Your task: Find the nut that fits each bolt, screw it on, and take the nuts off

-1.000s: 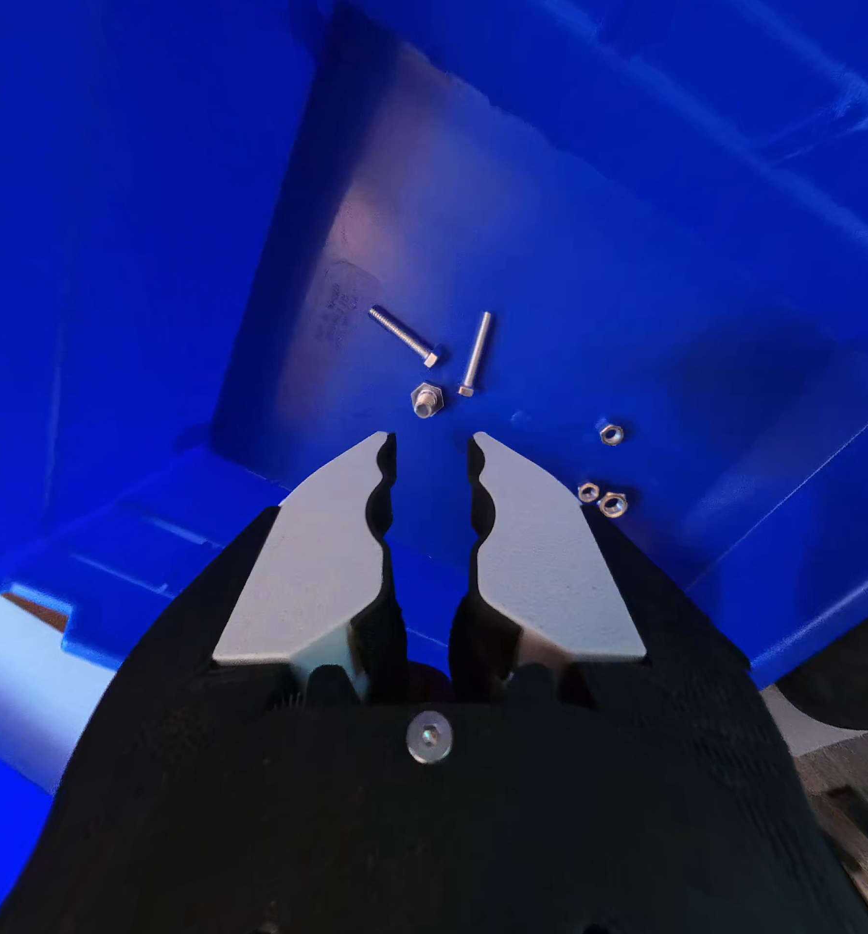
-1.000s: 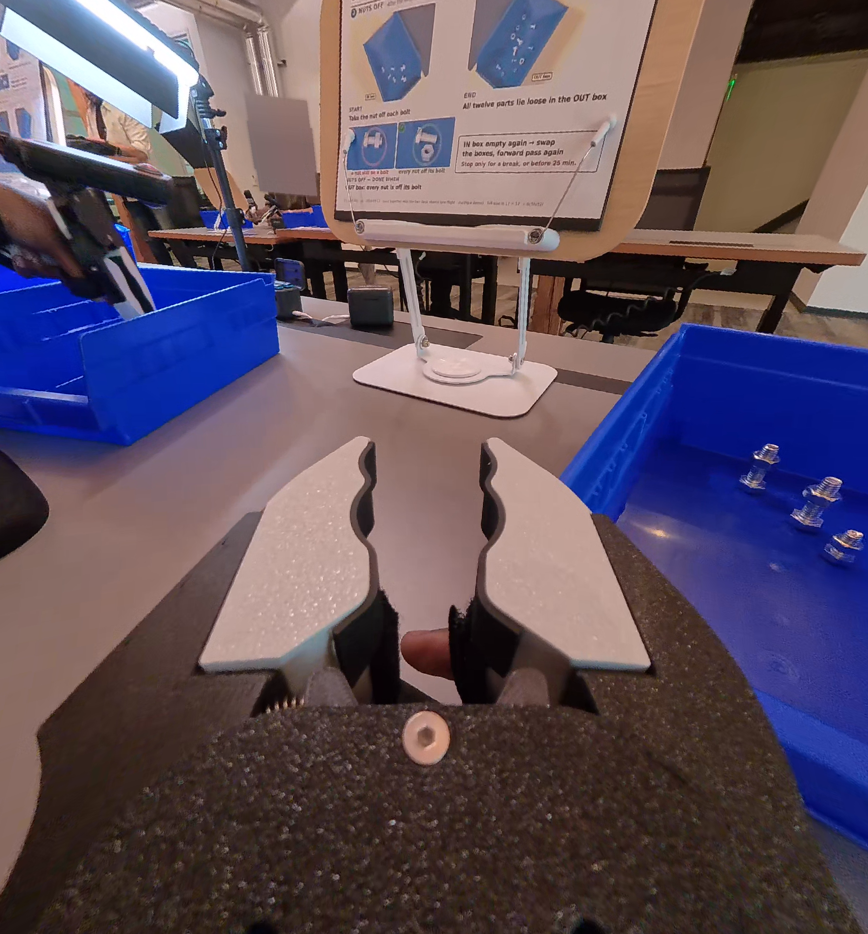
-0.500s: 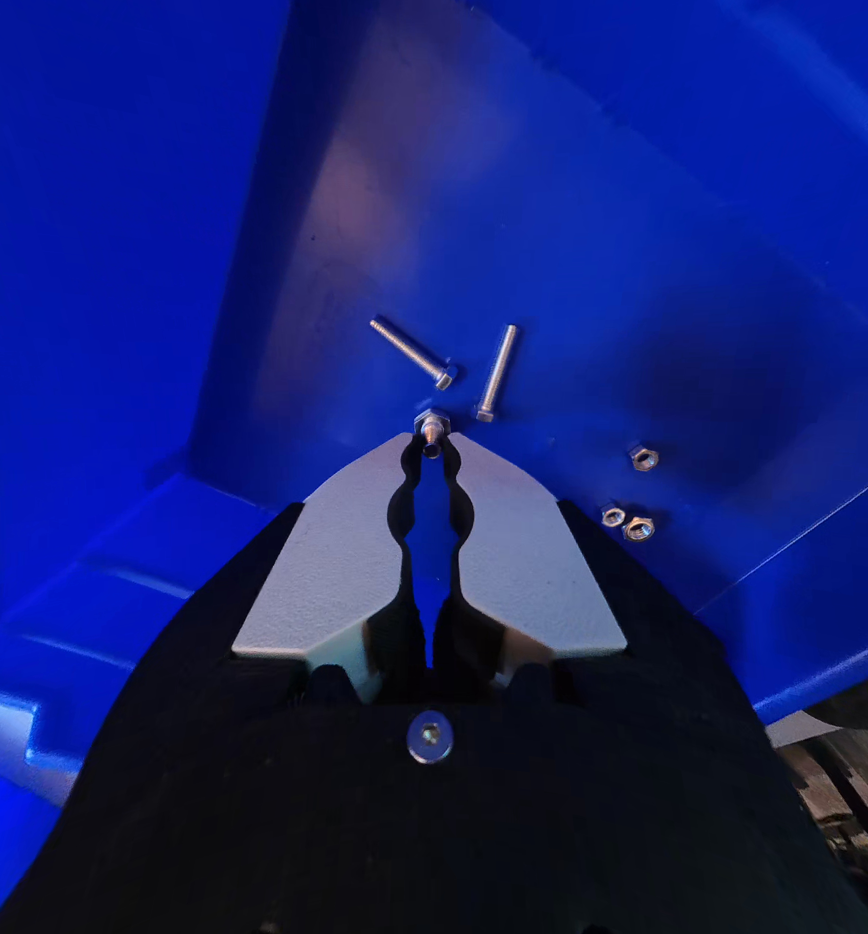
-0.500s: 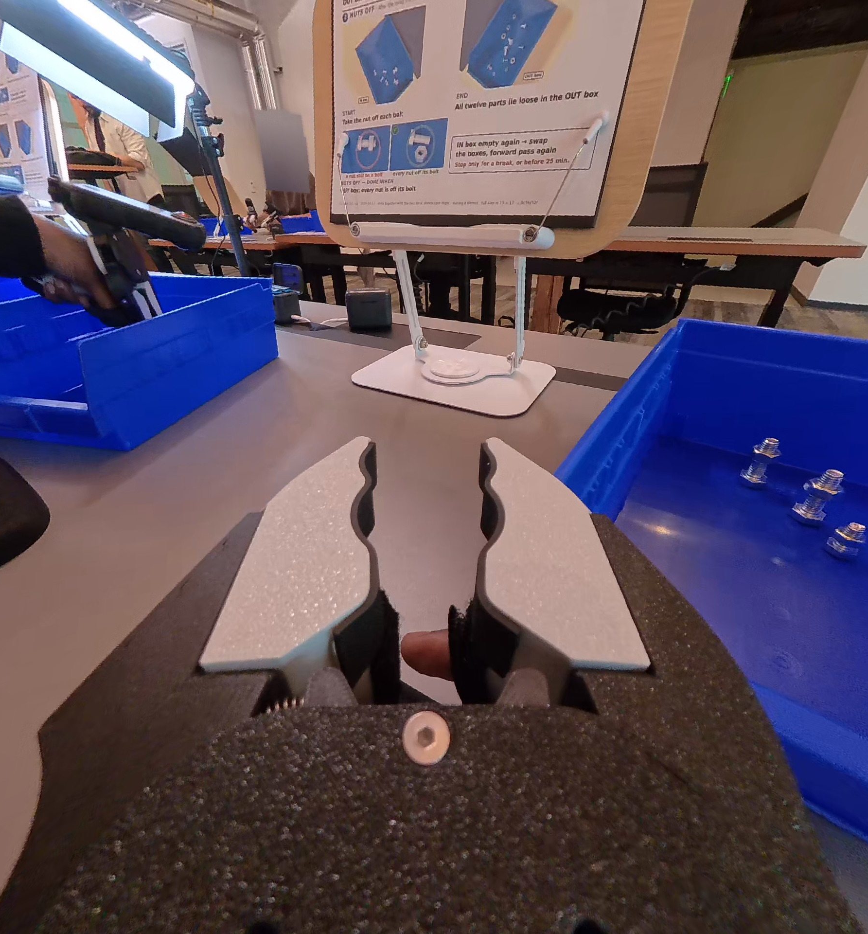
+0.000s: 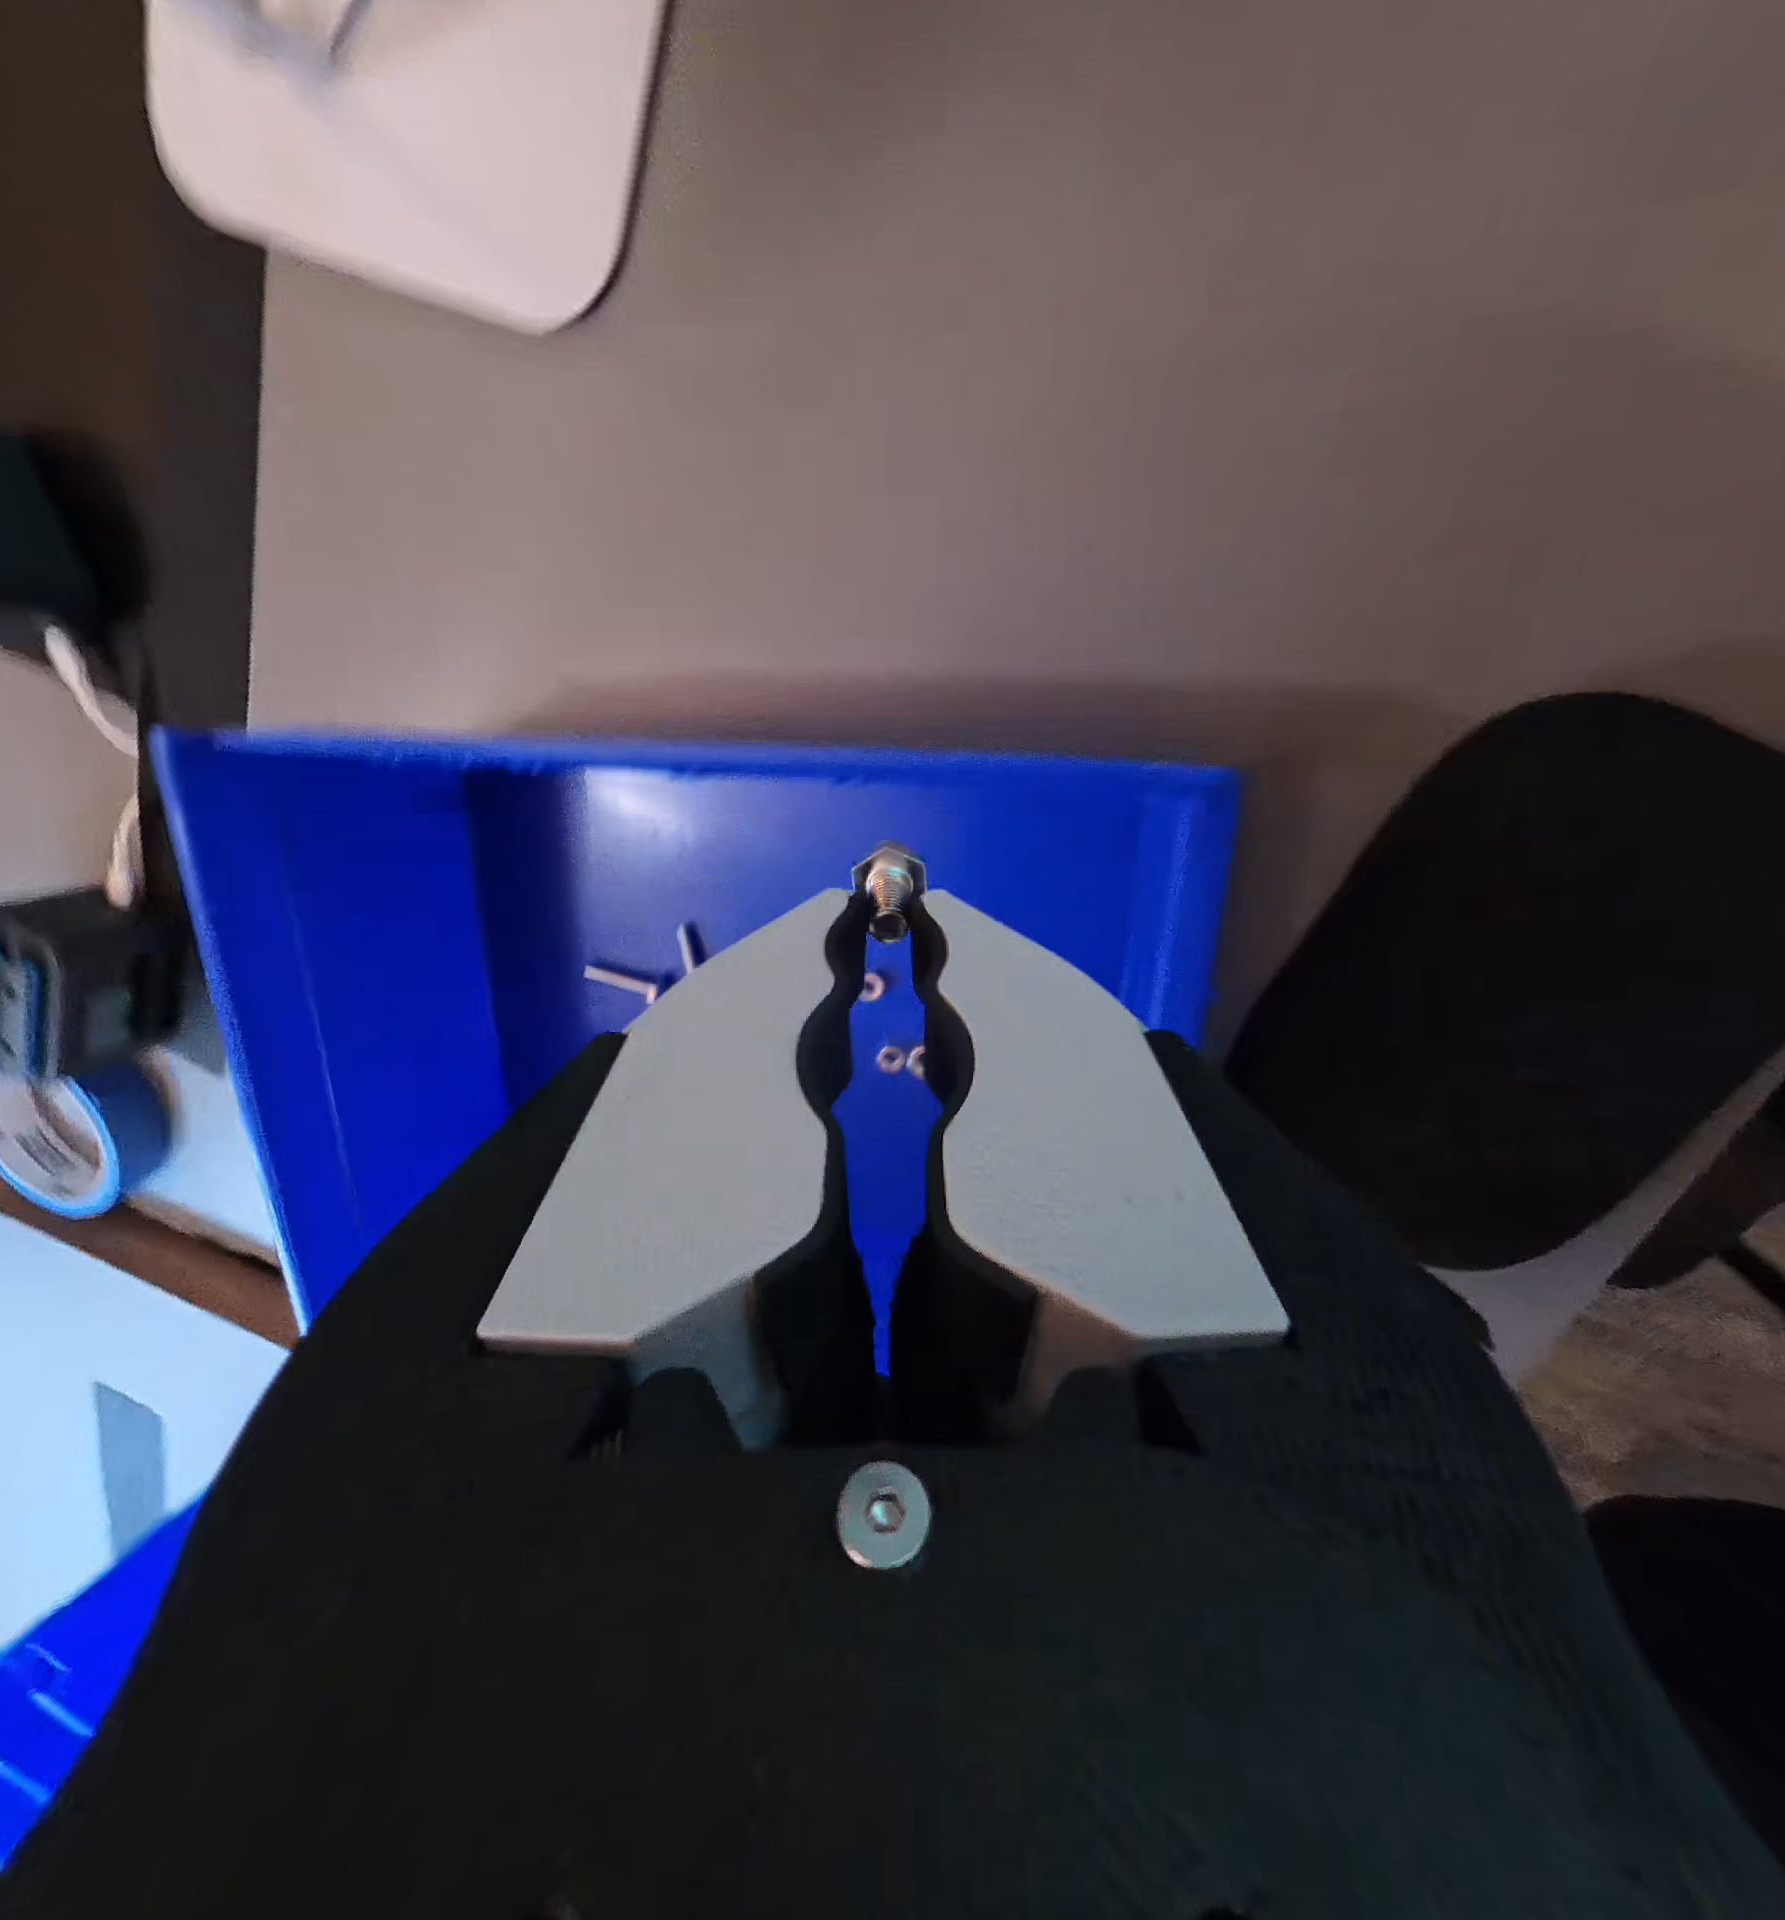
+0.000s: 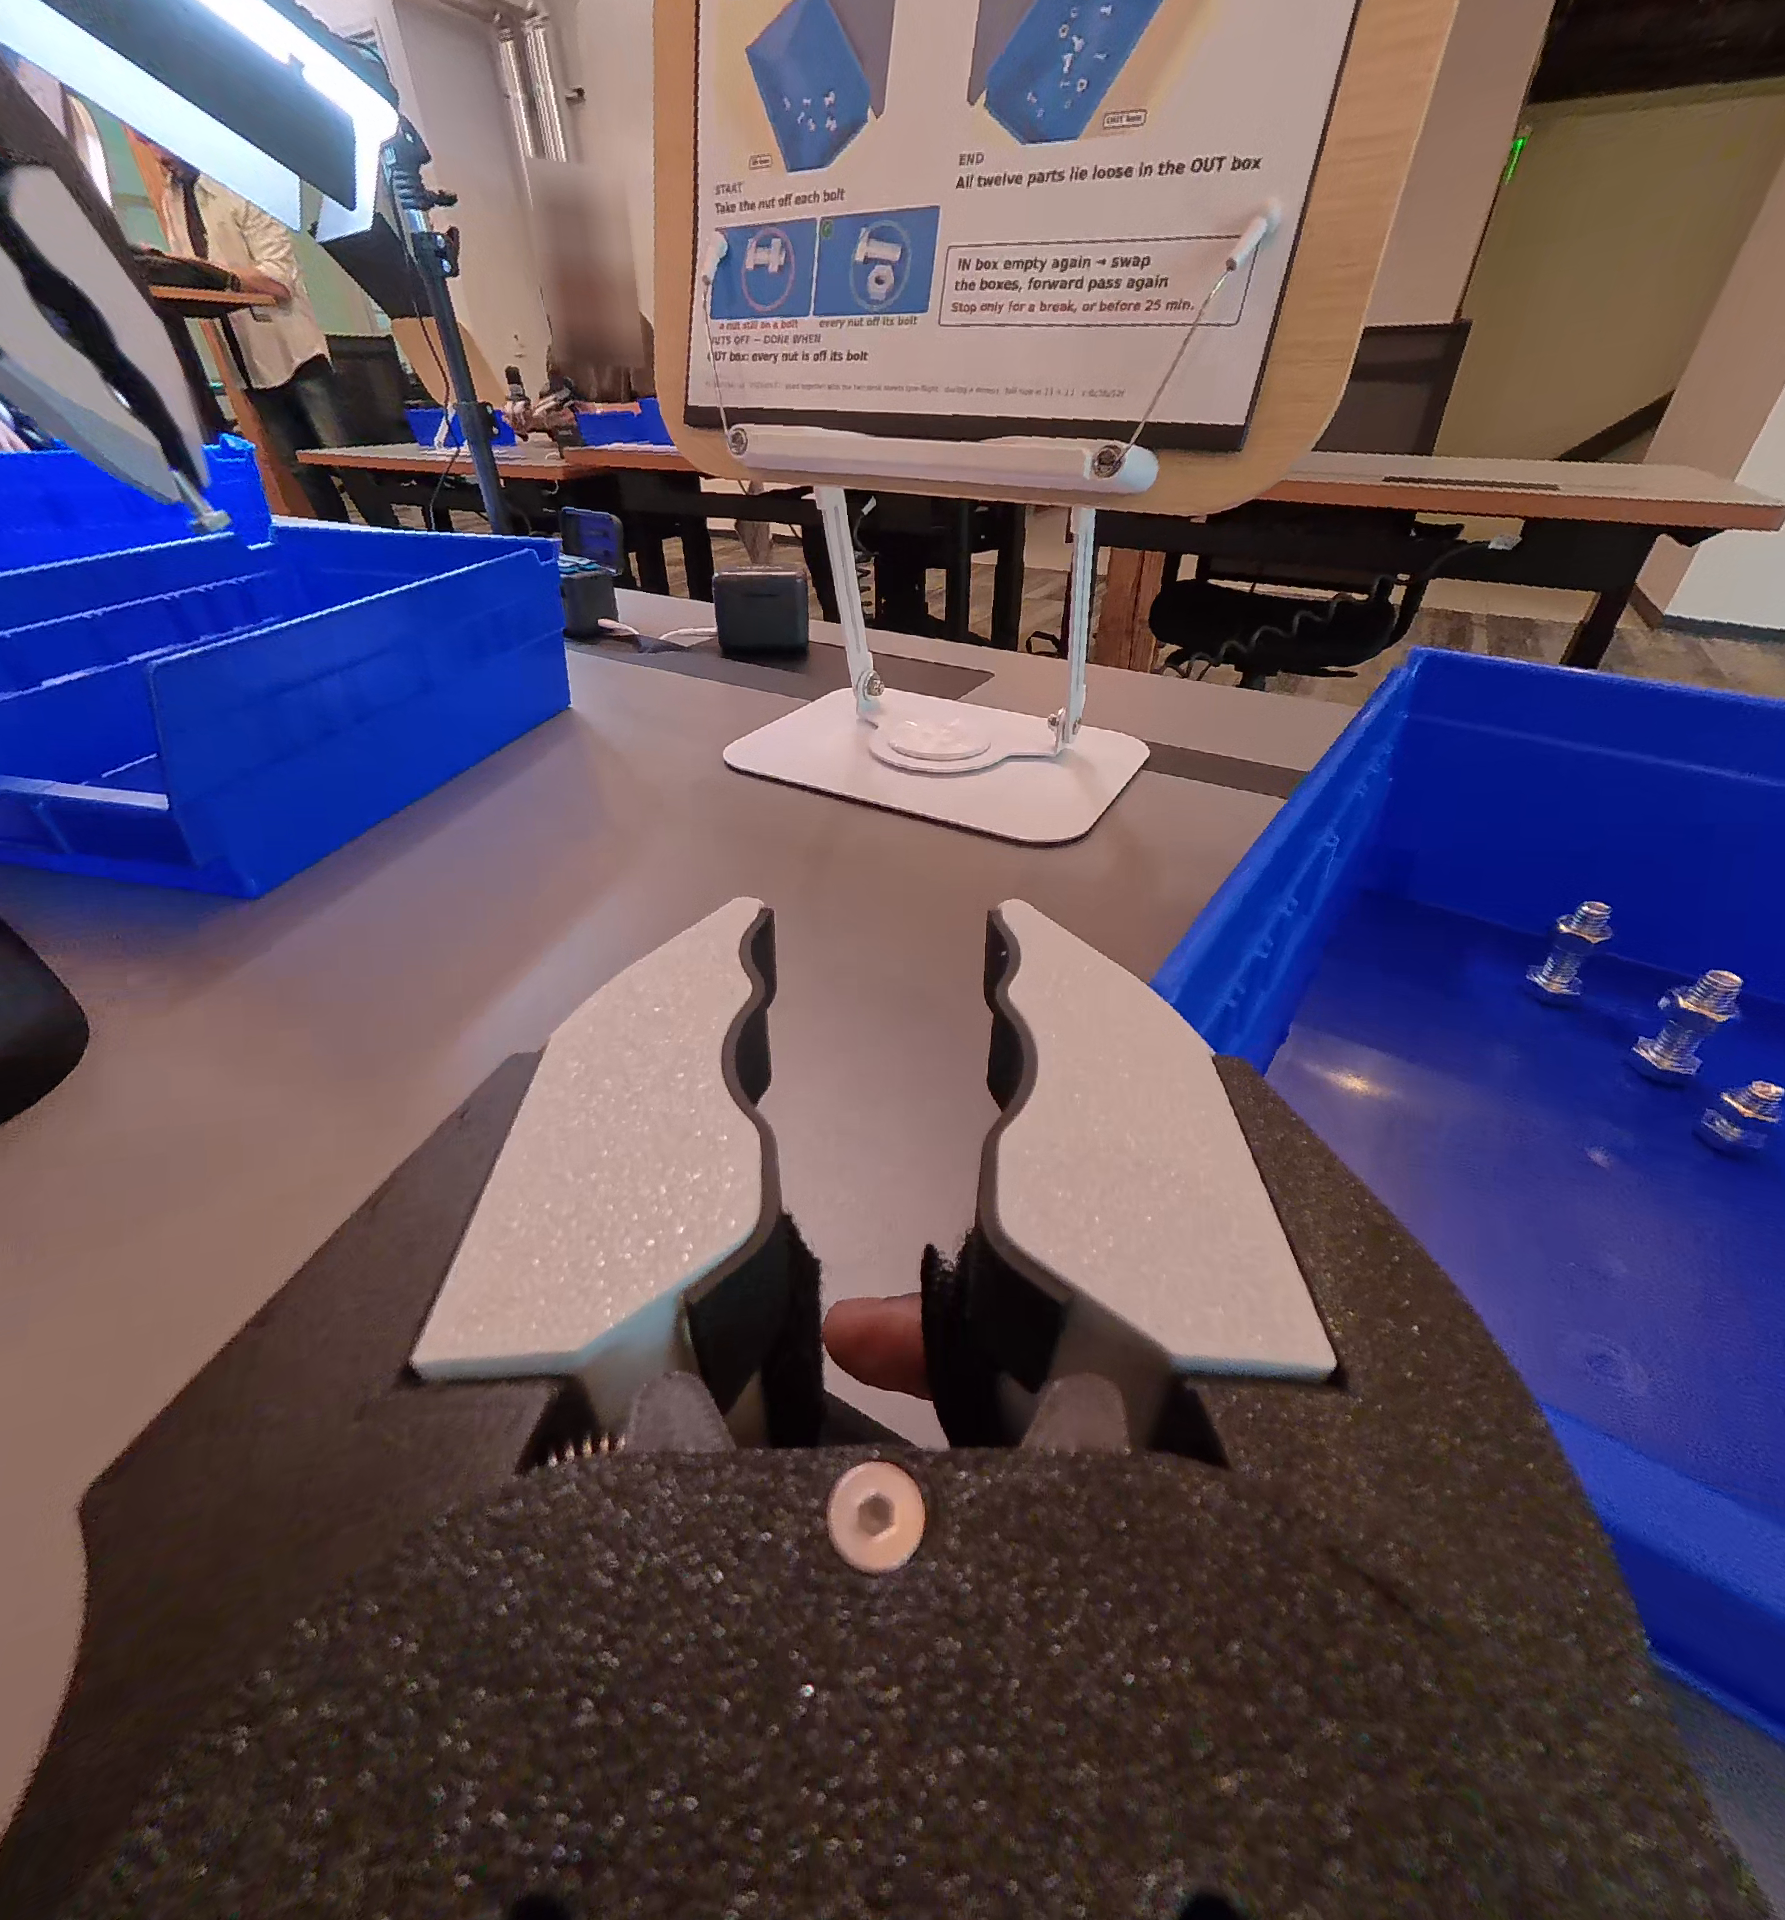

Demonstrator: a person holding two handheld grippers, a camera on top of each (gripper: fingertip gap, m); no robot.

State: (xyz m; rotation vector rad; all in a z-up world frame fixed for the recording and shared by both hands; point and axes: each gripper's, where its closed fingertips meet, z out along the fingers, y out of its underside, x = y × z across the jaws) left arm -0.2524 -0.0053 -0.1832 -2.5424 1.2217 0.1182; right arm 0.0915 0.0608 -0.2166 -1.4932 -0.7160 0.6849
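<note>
Pinched at left gripper (image 5: 888, 914) tips above blue bin (image 5: 368, 935): short bolt (image 5: 890, 891), apparently nutted. Thin tip grip risks dropping it. Right gripper (image 6: 875, 997) agape, empty.

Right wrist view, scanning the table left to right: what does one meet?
Left gripper holding a bolt with nut → left blue bin → white stand base → right blue bin → three nutted bolts inside it.

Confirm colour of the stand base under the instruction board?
White. The stand base shows best in the right wrist view, resting on the grey table.
</note>
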